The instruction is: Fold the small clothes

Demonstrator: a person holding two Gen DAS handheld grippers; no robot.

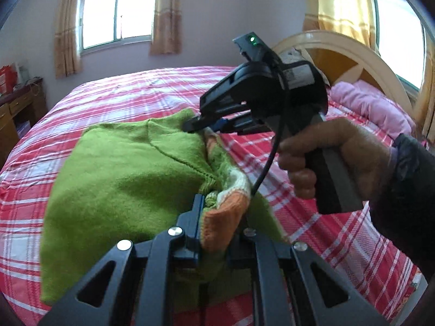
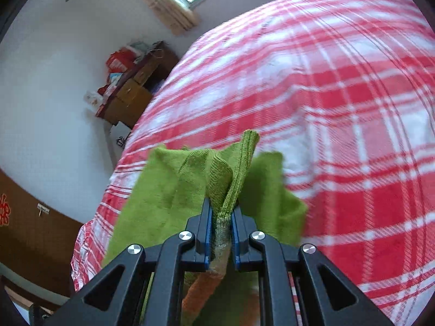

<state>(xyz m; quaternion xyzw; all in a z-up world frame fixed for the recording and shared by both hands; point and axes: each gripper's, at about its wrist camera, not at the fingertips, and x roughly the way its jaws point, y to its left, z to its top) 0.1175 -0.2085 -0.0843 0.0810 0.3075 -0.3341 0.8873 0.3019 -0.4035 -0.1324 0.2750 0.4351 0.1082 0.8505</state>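
A small green knitted sweater (image 1: 127, 179) with orange and white striped trim hangs over the red-and-white plaid bed (image 1: 136, 92). My left gripper (image 1: 221, 203) is shut on its orange-striped edge at the bottom of the left wrist view. Further back in that view a hand holds my right gripper (image 1: 194, 127), shut on another part of the sweater's edge. In the right wrist view my right gripper (image 2: 221, 212) pinches a bunched fold of the green sweater (image 2: 174, 187), which rises between the blue pads. The bed (image 2: 339, 108) behind it is blurred.
A pink pillow (image 1: 372, 103) lies by the curved wooden headboard (image 1: 350, 54) at the right. A wooden desk (image 2: 130, 95) with boxes stands by the wall beyond the bed's far corner. Curtained windows (image 1: 117, 13) are behind the bed.
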